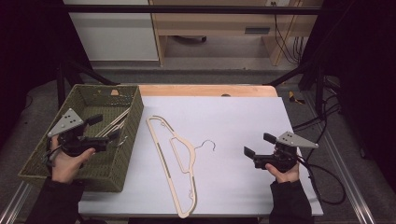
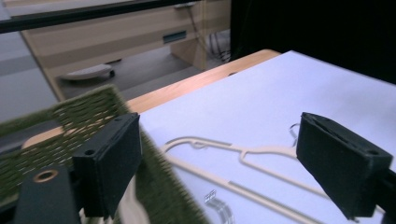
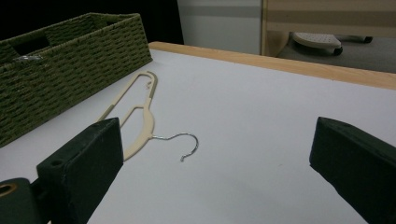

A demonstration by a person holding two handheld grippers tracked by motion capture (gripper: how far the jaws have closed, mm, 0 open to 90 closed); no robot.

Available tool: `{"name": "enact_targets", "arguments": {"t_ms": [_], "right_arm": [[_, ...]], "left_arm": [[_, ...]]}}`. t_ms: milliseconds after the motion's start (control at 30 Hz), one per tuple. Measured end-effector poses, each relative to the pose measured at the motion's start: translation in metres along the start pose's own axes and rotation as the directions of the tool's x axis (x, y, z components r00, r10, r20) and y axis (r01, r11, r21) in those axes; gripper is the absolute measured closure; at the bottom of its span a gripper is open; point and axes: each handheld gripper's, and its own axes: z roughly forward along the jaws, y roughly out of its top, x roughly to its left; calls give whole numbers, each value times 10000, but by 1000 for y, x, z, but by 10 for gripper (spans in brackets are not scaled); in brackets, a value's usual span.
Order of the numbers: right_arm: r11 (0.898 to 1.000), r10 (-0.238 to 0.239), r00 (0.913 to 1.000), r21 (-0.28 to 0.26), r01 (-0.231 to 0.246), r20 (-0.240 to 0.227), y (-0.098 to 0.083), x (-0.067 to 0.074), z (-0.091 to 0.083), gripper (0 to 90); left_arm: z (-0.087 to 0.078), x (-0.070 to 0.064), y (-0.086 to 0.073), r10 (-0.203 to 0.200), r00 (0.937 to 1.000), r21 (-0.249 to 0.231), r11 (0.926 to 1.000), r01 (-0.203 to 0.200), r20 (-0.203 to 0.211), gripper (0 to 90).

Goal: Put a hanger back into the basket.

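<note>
Cream hanger flat on the white table sheet, between the two hands, its long bar running away from the person just beside the green woven basket; wire hook pointing toward the right side. More hangers lying inside the basket.

Left gripper over the basket's inner edge, jaws spread wide, nothing between them; in the left gripper view, the hanger on the sheet visible through the gap. Right gripper low over the sheet, well apart from the hook, jaws likewise wide and empty.

Handling, judged: thin flat frame, likely light and fairly stiff, some flex along the long bar. Surface looks matt, perhaps flocked, so probably not slippery. Lying flush on the sheet, so little clearance under it for a jaw. Wire hook slim, smooth, apt to swivel or slip in the pads.

Best hold, judged: across a shoulder arm near the neck, close to balance point. Hold at one tip likely to let the far end droop and swing.
</note>
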Motion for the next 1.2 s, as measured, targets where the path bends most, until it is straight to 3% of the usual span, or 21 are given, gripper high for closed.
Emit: {"name": "enact_targets", "arguments": {"t_ms": [333, 533, 933, 1200], "right_arm": [[10000, -54, 10000, -80, 54, -16, 1, -1, -2, 32], [10000, -27, 10000, -67, 27, -2, 1, -1, -1, 32], [9999, -48, 10000, -137, 48, -17, 1, -1, -3, 34], [9999, -106, 9999, -37, 106, -126, -1, 0, 0, 35]], "left_arm": [[18, -31, 11, 179, 9988, -346, 9993, -163, 466, 76], [35, -50, 18, 395, 9945, -294, 9989, -368, 968, 76], [88, -86, 24, 900, 9787, 464, 9939, -1001, 1846, 80], [129, -102, 17, 847, 9679, 1256, 9852, -1170, 2367, 99]]}}
